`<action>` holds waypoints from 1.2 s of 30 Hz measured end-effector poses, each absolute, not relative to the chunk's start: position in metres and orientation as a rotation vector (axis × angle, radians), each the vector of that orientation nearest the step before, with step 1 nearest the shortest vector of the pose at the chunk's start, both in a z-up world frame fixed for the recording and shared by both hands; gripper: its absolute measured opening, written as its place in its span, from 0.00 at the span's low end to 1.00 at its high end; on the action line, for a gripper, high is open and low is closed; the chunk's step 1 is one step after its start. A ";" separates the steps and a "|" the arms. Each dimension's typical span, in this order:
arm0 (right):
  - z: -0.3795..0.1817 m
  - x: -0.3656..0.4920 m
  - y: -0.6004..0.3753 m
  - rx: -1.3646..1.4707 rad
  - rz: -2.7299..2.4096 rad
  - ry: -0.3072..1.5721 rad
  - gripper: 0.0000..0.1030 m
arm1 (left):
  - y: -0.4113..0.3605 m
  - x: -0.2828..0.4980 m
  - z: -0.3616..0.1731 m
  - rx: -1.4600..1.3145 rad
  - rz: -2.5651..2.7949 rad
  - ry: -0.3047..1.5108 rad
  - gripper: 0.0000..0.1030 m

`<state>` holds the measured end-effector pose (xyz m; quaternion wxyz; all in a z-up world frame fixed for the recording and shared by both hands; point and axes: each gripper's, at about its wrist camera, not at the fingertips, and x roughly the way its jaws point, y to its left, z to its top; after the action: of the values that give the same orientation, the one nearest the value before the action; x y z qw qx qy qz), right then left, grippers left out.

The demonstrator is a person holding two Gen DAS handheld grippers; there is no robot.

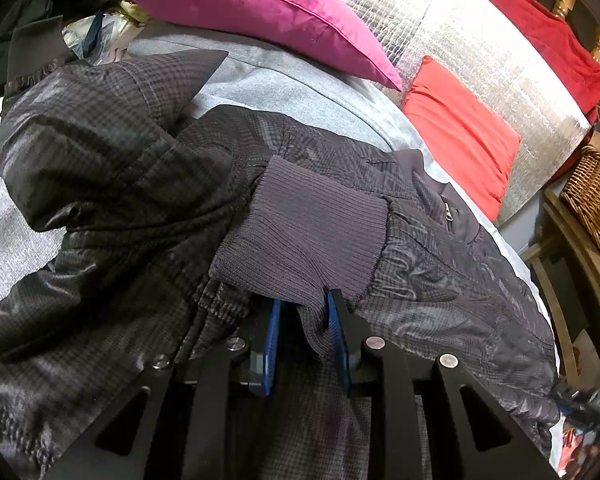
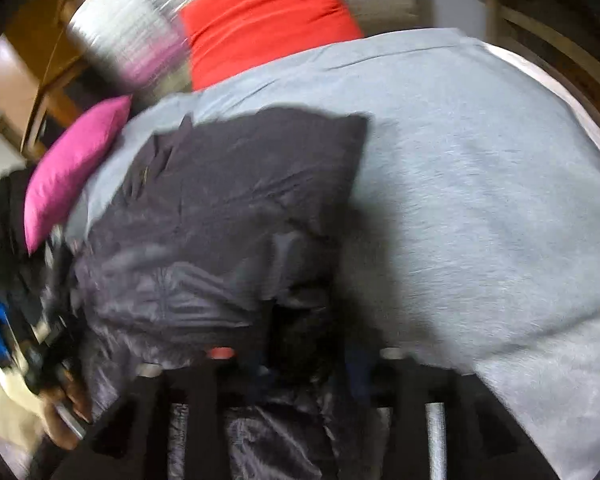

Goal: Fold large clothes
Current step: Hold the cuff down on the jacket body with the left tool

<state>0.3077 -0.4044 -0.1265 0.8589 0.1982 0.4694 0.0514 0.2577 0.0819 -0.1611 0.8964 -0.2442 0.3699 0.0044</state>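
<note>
A large dark checked jacket [image 1: 120, 184] lies crumpled on a grey bed cover [image 1: 284, 80]. Its ribbed knit cuff [image 1: 300, 236] lies across the jacket body. My left gripper [image 1: 304, 312] has blue pads and is shut on the lower edge of that cuff. In the blurred right wrist view the same jacket [image 2: 220, 208] lies on the grey cover [image 2: 480, 184]. My right gripper [image 2: 304, 332] is sunk in dark jacket fabric, and the fingers are mostly hidden by it.
A magenta pillow [image 1: 252, 8] and a red pillow [image 1: 460, 132] lie at the back against a silver foil panel [image 1: 440, 40]. A wicker basket [image 1: 596, 196] stands at the right. The other hand and gripper show at the left edge [image 2: 56, 376].
</note>
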 end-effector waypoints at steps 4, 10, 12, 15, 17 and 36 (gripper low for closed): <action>-0.091 0.302 -0.413 0.486 0.117 0.851 0.68 | 0.082 0.257 -0.161 -0.504 0.010 0.764 0.26; -0.108 0.354 -0.405 0.642 0.241 0.897 0.71 | 0.082 0.257 -0.161 -0.506 0.009 0.763 0.26; -0.128 0.375 -0.408 0.684 0.200 0.938 0.71 | 0.081 0.256 -0.161 -0.506 0.008 0.762 0.26; -0.138 0.379 -0.425 0.757 0.178 0.916 0.71 | 0.081 0.256 -0.161 -0.507 0.010 0.760 0.26; -0.124 0.372 -0.422 0.689 0.156 0.900 0.71 | 0.082 0.256 -0.161 -0.511 0.009 0.759 0.26; -0.067 0.248 -0.320 0.171 0.248 0.866 0.72 | 0.103 0.236 -0.095 -0.498 0.079 0.784 0.50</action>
<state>0.2479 -0.3202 -0.0674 0.8968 0.0824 0.4181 0.1195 0.2355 0.1029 -0.0949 0.8933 -0.2403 0.3778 0.0382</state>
